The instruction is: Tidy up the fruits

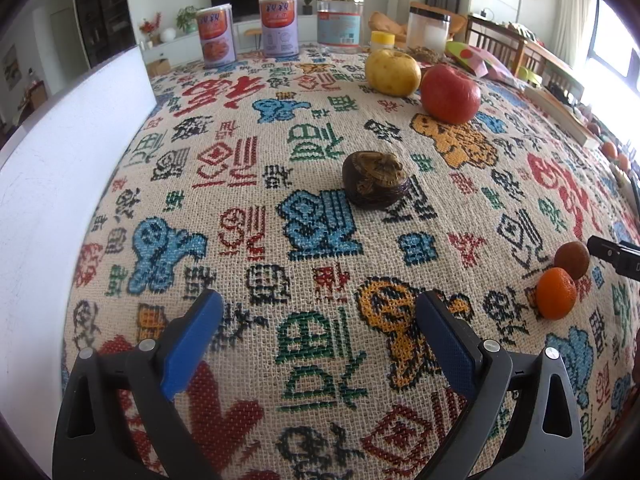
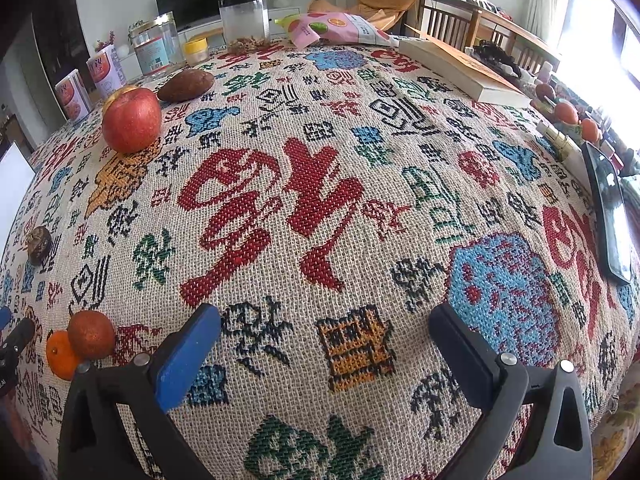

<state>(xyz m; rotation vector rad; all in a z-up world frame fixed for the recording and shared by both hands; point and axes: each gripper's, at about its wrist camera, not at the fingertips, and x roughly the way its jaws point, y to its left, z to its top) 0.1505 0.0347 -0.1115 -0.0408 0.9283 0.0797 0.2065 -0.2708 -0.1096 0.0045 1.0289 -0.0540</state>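
Observation:
On the patterned tablecloth, the left wrist view shows a dark mangosteen (image 1: pixel 375 179) in the middle, a yellow apple (image 1: pixel 392 72) and a red apple (image 1: pixel 450 94) farther back, and an orange mandarin (image 1: pixel 556 293) touching a brown round fruit (image 1: pixel 572 260) at the right. My left gripper (image 1: pixel 318 316) is open and empty, short of the mangosteen. My right gripper (image 2: pixel 325 330) is open and empty over bare cloth. The right wrist view shows the red apple (image 2: pixel 132 119), a brown oblong fruit (image 2: pixel 185 85), the mangosteen (image 2: pixel 39 243), the brown fruit (image 2: pixel 91 335) and the mandarin (image 2: pixel 61 354) at the left.
Two cans (image 1: pixel 248 28) and clear jars (image 1: pixel 340 20) stand at the table's far edge. A white board (image 1: pixel 60 168) stands at the left. A snack bag (image 2: pixel 336 29), a book (image 2: pixel 464 68), a phone (image 2: pixel 610 216) and more small fruits (image 2: pixel 576 118) lie at the right.

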